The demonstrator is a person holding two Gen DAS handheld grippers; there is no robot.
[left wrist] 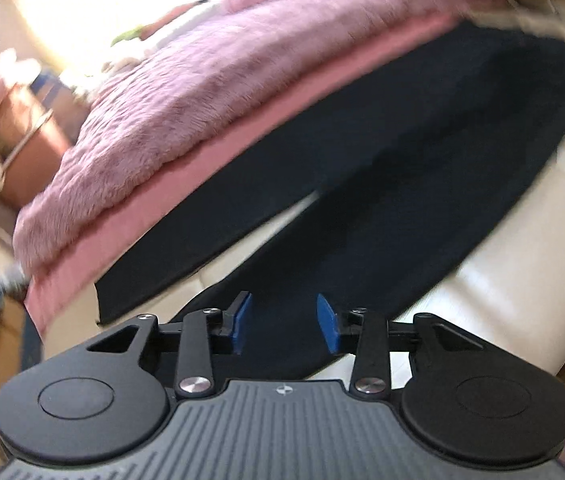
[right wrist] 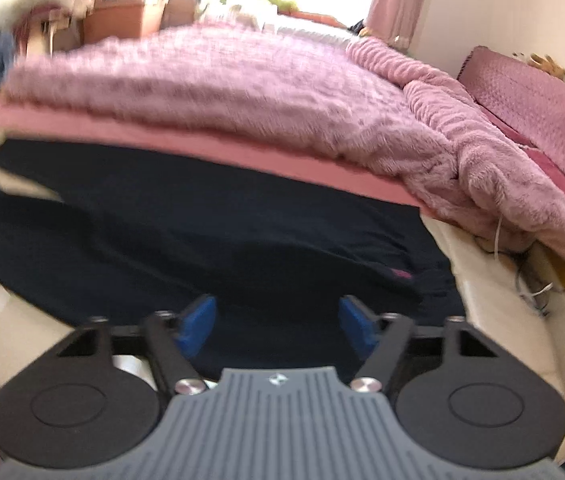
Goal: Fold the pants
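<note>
Dark navy pants (left wrist: 382, 184) lie spread flat on a cream surface (left wrist: 502, 280), the two legs splitting apart toward the left wrist view's lower left. My left gripper (left wrist: 284, 322) is open with blue pads, hovering over the end of the nearer leg. In the right wrist view the pants (right wrist: 202, 232) fill the middle, with the waist end and a small pink tag (right wrist: 400, 274) at the right. My right gripper (right wrist: 278, 324) is open just above the waist area. Neither gripper holds cloth.
A fluffy pink blanket (left wrist: 202, 92) on a pink sheet borders the pants on the far side; it also shows in the right wrist view (right wrist: 242, 92). Furniture and clutter stand beyond (right wrist: 122, 12). Cables hang at the cream surface's right edge (right wrist: 534, 280).
</note>
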